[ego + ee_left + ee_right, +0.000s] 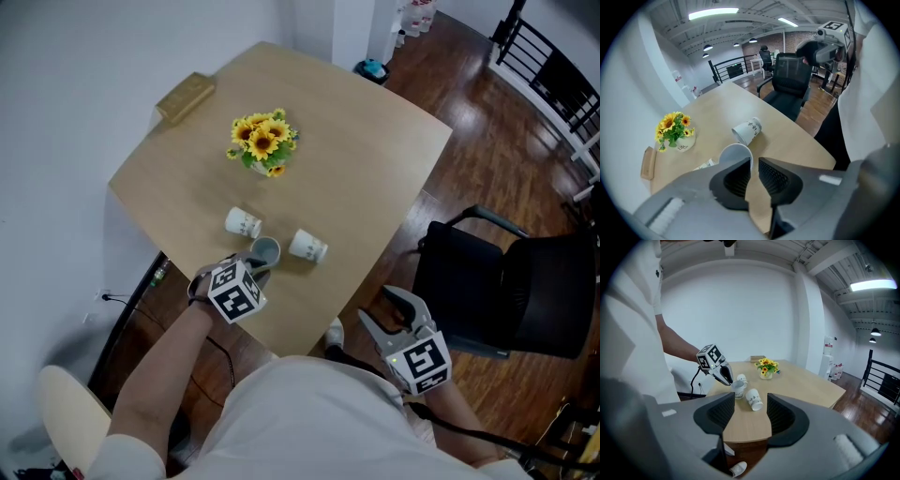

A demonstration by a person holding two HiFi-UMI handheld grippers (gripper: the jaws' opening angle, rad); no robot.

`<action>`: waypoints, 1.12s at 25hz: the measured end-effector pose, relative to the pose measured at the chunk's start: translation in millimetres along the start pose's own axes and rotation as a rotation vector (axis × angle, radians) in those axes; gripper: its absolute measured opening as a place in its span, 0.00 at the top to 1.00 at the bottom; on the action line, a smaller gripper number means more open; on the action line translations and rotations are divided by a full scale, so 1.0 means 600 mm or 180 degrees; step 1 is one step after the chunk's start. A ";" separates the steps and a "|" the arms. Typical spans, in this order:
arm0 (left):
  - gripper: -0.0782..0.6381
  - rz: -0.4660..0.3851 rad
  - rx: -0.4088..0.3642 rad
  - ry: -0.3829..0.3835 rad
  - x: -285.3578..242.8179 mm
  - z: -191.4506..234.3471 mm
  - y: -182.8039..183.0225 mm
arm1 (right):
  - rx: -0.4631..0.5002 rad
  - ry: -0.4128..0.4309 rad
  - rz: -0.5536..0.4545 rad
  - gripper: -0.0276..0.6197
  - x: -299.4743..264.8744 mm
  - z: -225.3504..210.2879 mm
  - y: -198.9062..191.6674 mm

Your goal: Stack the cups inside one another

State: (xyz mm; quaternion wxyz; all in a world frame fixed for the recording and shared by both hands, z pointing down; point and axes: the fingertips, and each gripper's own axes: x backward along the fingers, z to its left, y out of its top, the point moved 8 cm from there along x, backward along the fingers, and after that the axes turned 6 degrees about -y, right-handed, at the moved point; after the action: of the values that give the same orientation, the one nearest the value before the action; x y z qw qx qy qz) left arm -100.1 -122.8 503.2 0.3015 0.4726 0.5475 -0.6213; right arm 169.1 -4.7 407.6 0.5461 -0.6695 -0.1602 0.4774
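Three white paper cups are on the wooden table (356, 159). One stands upright (265, 251) between two that lie on their sides, one at its left (243, 223) and one at its right (308, 246). My left gripper (255, 266) points steeply down at the upright cup's near rim (733, 154). Its jaws stand a little apart, and only bare table shows in the gap between them. The pads press on nothing. In the right gripper view the left gripper (727, 379) hangs just over that cup (738, 389). My right gripper (386, 317) is wide open and empty, off the table's near edge.
A small pot of sunflowers (262, 142) stands mid-table, and a wooden box (186, 97) lies at the far left corner. A black office chair (506, 281) is to the right of the table. A pale chair back (61, 412) is at lower left.
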 end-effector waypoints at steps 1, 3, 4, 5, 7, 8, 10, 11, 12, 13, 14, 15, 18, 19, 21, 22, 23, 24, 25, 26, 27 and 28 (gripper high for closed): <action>0.80 -0.0088 0.0067 0.0012 0.009 -0.003 -0.002 | 0.0009 0.0010 -0.0002 0.61 -0.002 0.005 0.002; 0.80 -0.0257 0.0207 0.0028 0.029 -0.009 -0.009 | 0.0019 0.0030 -0.0003 0.61 -0.004 0.016 0.008; 0.80 -0.0335 0.0278 0.0031 0.039 -0.014 -0.014 | 0.0037 0.0042 -0.0001 0.61 -0.005 0.023 0.010; 0.80 -0.0409 0.0347 0.0034 0.048 -0.019 -0.021 | 0.0068 0.0056 0.0003 0.61 -0.006 0.029 0.012; 0.80 -0.0539 0.0472 0.0047 0.066 -0.032 -0.035 | 0.0115 0.0083 0.0010 0.61 -0.007 0.043 0.015; 0.80 -0.0598 0.0530 0.0051 0.075 -0.040 -0.043 | 0.0127 0.0095 0.0016 0.61 -0.007 0.050 0.017; 0.80 -0.0705 0.0636 0.0043 0.092 -0.059 -0.061 | 0.0124 0.0120 0.0025 0.61 -0.007 0.066 0.022; 0.80 -0.0752 0.0694 0.0032 0.099 -0.071 -0.071 | 0.0120 0.0134 0.0027 0.61 -0.007 0.074 0.025; 0.80 -0.0792 0.0762 0.0018 0.104 -0.084 -0.084 | 0.0129 0.0147 0.0030 0.61 -0.007 0.083 0.027; 0.80 -0.0824 0.0830 0.0006 0.108 -0.098 -0.097 | 0.0152 0.0161 0.0033 0.61 -0.007 0.092 0.029; 0.80 -0.0852 0.0885 -0.0003 0.112 -0.112 -0.111 | 0.0185 0.0174 0.0038 0.61 -0.006 0.101 0.031; 0.80 -0.0882 0.0927 -0.0009 0.116 -0.126 -0.123 | 0.0215 0.0186 0.0044 0.61 -0.006 0.110 0.033; 0.80 -0.0974 0.1017 -0.0038 0.127 -0.163 -0.154 | 0.0282 0.0226 0.0066 0.61 -0.009 0.138 0.036; 0.80 -0.0999 0.1038 -0.0053 0.130 -0.175 -0.163 | 0.0285 0.0235 0.0073 0.61 -0.010 0.149 0.036; 0.80 -0.1055 0.1077 -0.0080 0.137 -0.197 -0.178 | 0.0260 0.0243 0.0082 0.61 -0.011 0.171 0.035; 0.80 -0.1077 0.1091 -0.0093 0.142 -0.207 -0.184 | 0.0286 0.0249 0.0091 0.61 -0.011 0.182 0.034; 0.80 -0.1099 0.1098 -0.0106 0.146 -0.216 -0.189 | 0.0327 0.0258 0.0103 0.61 -0.011 0.192 0.034; 0.80 -0.1128 0.1106 -0.0121 0.150 -0.225 -0.195 | 0.0349 0.0265 0.0113 0.61 -0.011 0.203 0.034; 0.80 -0.1160 0.1123 -0.0142 0.151 -0.233 -0.201 | 0.0333 0.0268 0.0119 0.61 -0.011 0.215 0.034; 0.80 -0.1184 0.1139 -0.0168 0.152 -0.241 -0.208 | 0.0294 0.0267 0.0124 0.61 -0.011 0.227 0.034; 0.80 -0.1201 0.1144 -0.0194 0.153 -0.247 -0.214 | 0.0261 0.0264 0.0130 0.61 -0.011 0.238 0.033; 0.80 -0.1211 0.1133 -0.0219 0.155 -0.253 -0.220 | 0.0243 0.0262 0.0138 0.61 -0.010 0.249 0.032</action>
State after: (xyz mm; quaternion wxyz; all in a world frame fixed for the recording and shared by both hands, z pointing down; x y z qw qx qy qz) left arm -213.3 65.7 477.0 0.1097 0.3853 0.4981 -0.7691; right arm 38.3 70.4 401.2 0.5669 -0.6705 -0.1048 0.4669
